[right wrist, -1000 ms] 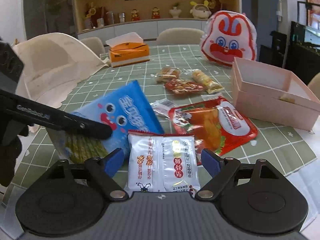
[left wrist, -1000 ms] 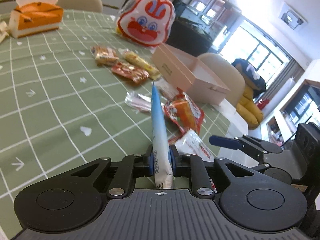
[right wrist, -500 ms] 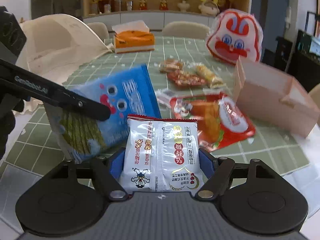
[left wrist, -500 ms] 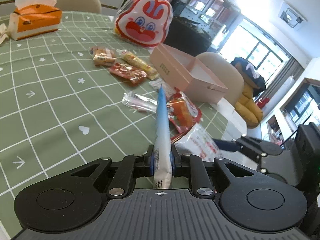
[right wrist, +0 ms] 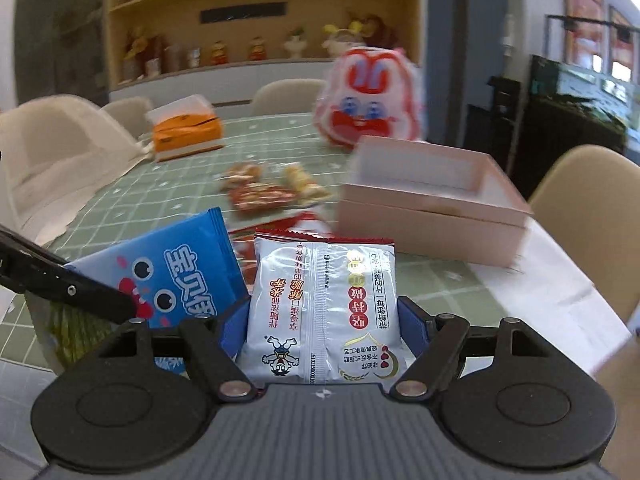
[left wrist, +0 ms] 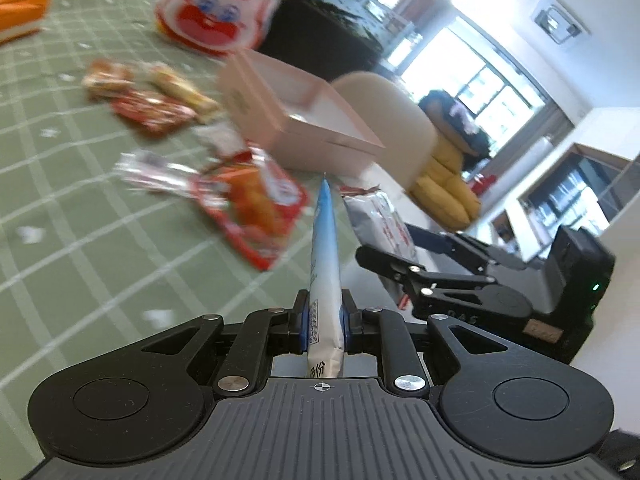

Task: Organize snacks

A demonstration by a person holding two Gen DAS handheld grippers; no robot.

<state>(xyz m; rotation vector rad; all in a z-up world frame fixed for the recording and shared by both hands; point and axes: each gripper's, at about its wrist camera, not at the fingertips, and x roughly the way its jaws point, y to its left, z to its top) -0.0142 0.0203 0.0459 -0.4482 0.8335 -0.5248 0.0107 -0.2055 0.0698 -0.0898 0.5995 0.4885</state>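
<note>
**Two packets carried toward the box**

Pink box [right wrist: 432, 208] sits open on the green table [left wrist: 60, 208], near its edge. Approach w/ both packets above the rim, then release inside.

Right gripper [right wrist: 320, 320] is clamped on the silver packet [right wrist: 320, 312], long axis pointing fwd.

Left gripper [left wrist: 324, 320] pinches the blue packet [left wrist: 326, 248] edge-on, pointing at the box.

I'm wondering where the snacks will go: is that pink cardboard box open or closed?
Open. The pink cardboard box has no lid on top, and its pale inside walls show in both views.
</note>
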